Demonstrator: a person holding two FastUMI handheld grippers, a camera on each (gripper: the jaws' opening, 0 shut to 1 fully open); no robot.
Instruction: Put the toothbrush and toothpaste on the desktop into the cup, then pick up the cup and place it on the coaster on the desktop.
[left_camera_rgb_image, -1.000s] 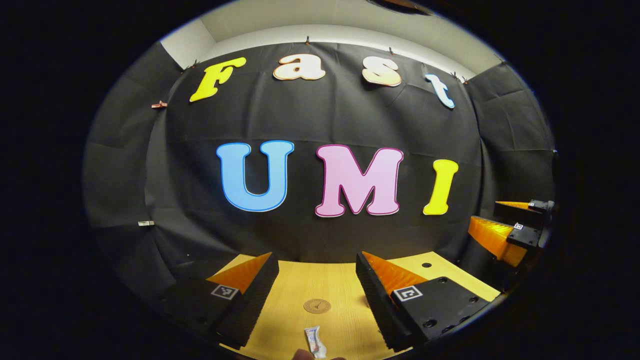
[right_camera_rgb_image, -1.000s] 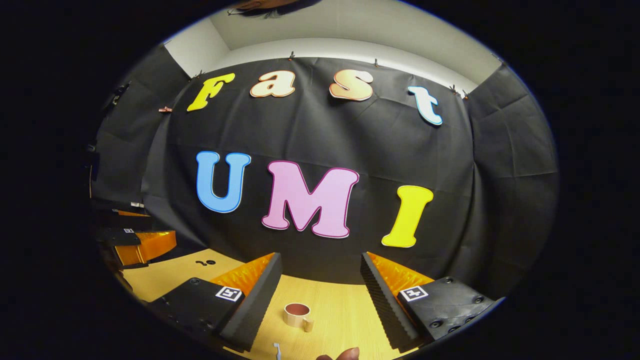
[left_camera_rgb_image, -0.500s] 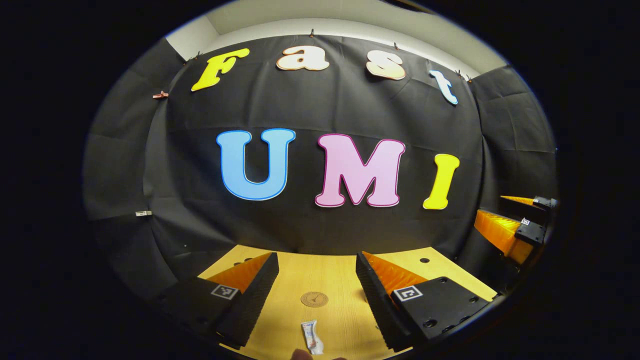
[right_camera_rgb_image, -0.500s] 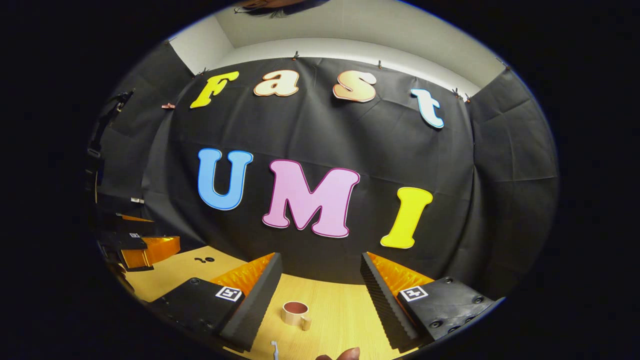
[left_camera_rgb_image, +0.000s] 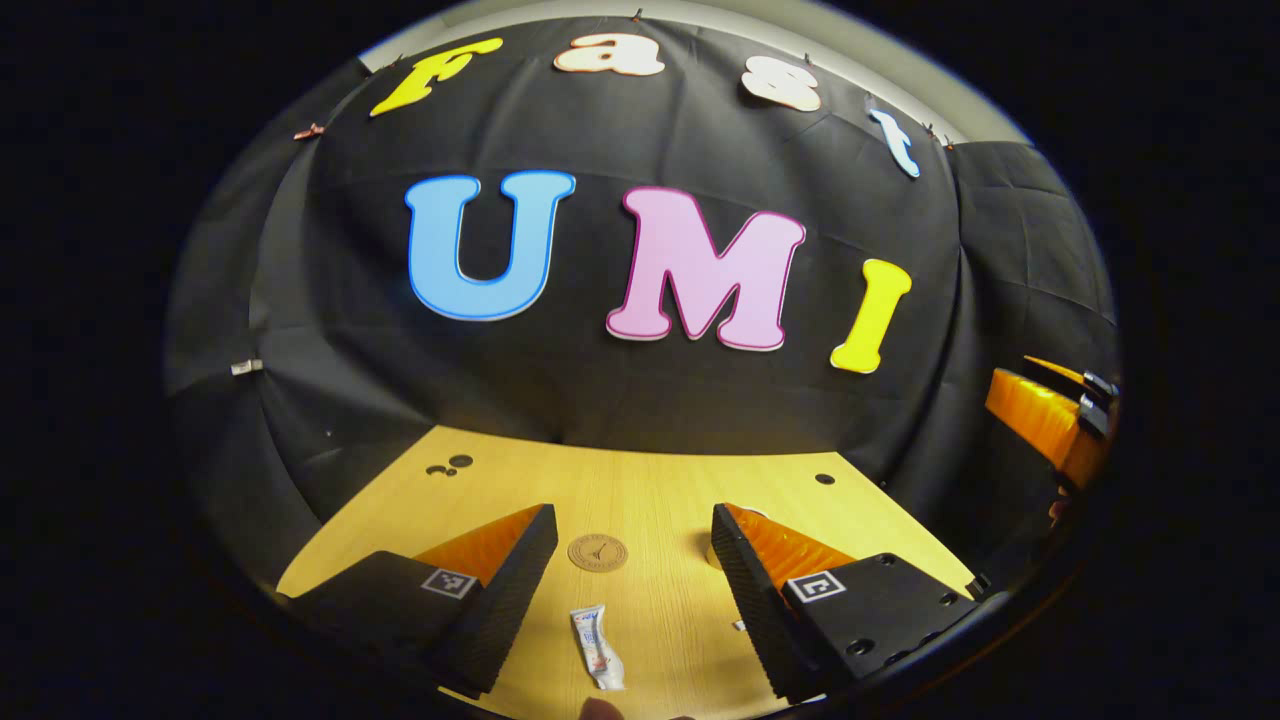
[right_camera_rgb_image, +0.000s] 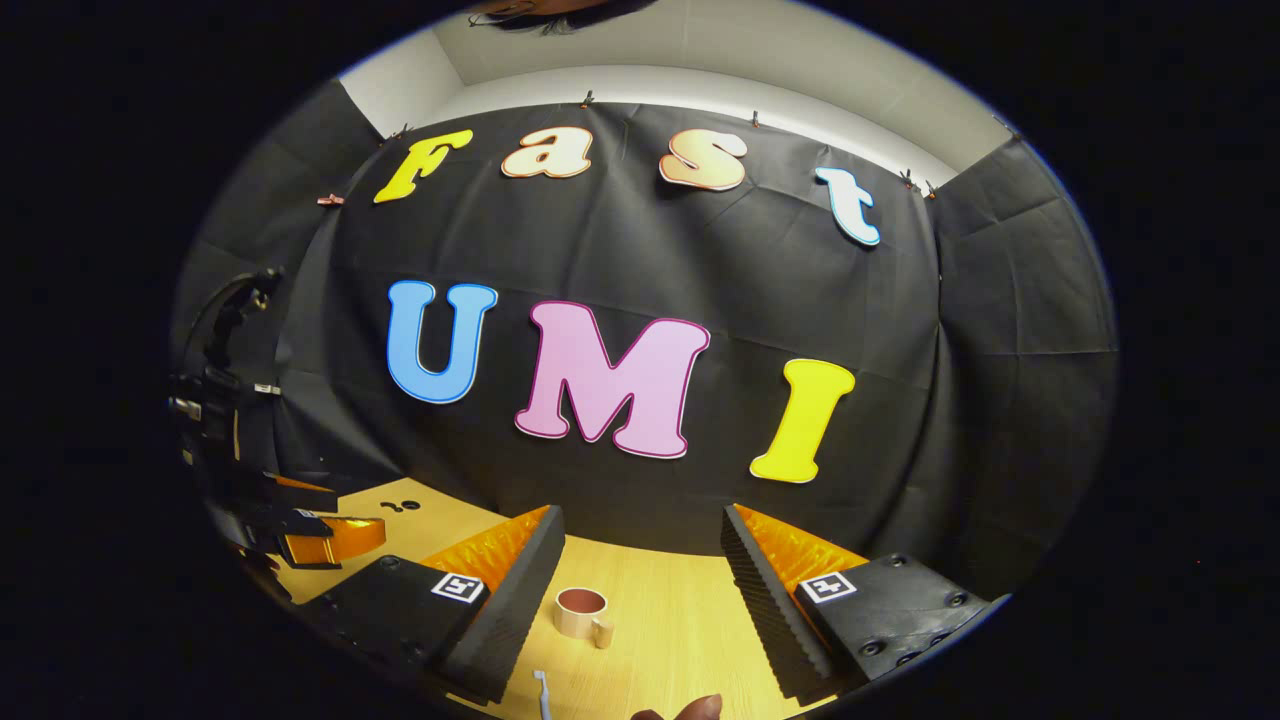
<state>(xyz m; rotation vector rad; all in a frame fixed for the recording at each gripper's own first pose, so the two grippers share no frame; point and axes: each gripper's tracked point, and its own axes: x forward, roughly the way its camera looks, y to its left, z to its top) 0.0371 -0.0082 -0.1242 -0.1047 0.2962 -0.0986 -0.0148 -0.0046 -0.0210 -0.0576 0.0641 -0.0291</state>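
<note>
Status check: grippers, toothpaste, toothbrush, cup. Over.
Both grippers open, empty: left gripper, right gripper. Toothpaste and toothbrush on desktop. Cup empty, off coaster. Path clear.

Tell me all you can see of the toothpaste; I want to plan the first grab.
The toothpaste is a small white tube with faint blue and red print, soft plastic by its look. It lies flat on the wooden desktop, lengthwise away from the camera and slightly slanted, between and below the left gripper's open fingers. Nothing touches it but the desktop. The round coaster lies beyond it, apart.
</note>
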